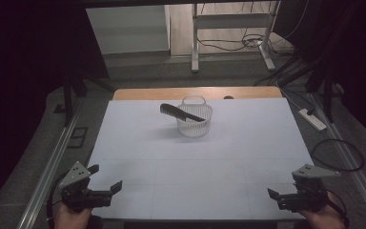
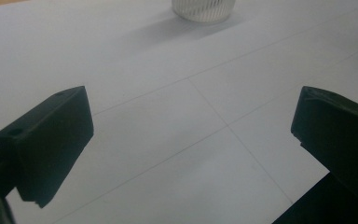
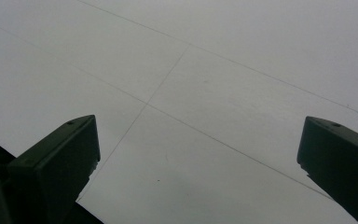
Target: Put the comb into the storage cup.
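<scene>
A small white slatted basket (image 1: 194,125) with a loop handle stands on the white table top (image 1: 195,162) toward the back middle. A black comb (image 1: 180,112) lies tilted across its rim, its handle end sticking out to the left. The left gripper (image 1: 105,177) rests at the near left corner, held by a hand, jaws spread apart and empty. At the near right corner the right gripper (image 1: 282,192) is also held open with nothing in it. In the left gripper view the gripper (image 2: 191,121) faces the basket (image 2: 204,10) far ahead. The right gripper (image 3: 198,135) looks down on bare white board.
A wooden strip (image 1: 198,92) edges the table's far side. Metal rails (image 1: 47,167) run along both sides. On the floor at the right lie a white power strip (image 1: 313,119) and a looped cable (image 1: 336,155). A white desk frame (image 1: 228,28) stands beyond.
</scene>
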`<state>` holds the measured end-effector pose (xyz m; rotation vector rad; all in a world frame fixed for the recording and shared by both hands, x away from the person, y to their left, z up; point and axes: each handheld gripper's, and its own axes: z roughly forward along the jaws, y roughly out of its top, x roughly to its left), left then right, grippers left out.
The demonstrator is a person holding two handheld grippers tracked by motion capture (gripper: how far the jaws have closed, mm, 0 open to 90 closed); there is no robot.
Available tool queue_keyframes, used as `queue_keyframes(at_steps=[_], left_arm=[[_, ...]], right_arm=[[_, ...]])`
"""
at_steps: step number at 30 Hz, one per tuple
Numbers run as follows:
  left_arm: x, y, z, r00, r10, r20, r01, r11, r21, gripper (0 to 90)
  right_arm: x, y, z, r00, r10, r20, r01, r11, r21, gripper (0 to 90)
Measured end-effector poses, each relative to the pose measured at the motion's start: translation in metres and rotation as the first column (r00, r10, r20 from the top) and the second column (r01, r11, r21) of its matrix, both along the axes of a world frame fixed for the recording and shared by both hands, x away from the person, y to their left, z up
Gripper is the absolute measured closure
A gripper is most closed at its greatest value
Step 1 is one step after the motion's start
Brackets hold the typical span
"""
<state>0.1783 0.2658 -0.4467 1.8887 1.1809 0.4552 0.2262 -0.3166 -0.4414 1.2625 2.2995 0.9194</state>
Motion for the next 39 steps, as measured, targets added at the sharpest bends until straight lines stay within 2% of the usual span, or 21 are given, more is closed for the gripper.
queue_keyframes(at_steps=[10, 18, 23, 31, 35, 39], left_arm=[[-0.006, 0.002, -0.003, 0.9998, 0.014, -0.012, -0.014, 0.9996, 0.022, 0.0], [-0.008, 0.002, -0.009, 0.9988, 0.031, -0.039, -0.028, 0.9974, 0.067, 0.0], [-0.008, 0.001, -0.009, 0.9985, 0.037, -0.041, -0.034, 0.9962, 0.08, 0.0], [-0.005, -0.008, -0.01, 0.9966, 0.049, -0.066, -0.037, 0.9844, 0.172, 0.0], [-0.004, -0.009, -0.011, 0.9954, 0.051, -0.081, -0.035, 0.9824, 0.183, 0.3], [-0.003, -0.009, -0.011, 0.995, 0.052, -0.085, -0.037, 0.9842, 0.173, 0.3]], right_arm=[[0.0, 0.0, 0.0, 1.0, -0.002, 0.002, 0.002, 1.0, 0.0, 0.0], [0.0, 0.0, 0.0, 1.0, -0.003, 0.004, 0.003, 1.0, -0.001, 0.0], [0.0, 0.0, 0.0, 1.0, -0.004, 0.005, 0.004, 1.0, -0.001, 0.0], [0.0, 0.001, 0.0, 1.0, 0.0, 0.003, 0.0, 1.0, -0.007, 0.0], [0.0, 0.001, 0.0, 1.0, 0.001, 0.0, -0.001, 1.0, -0.009, 0.0], [0.0, 0.002, 0.0, 1.0, 0.004, -0.002, -0.004, 1.0, -0.013, 0.0]])
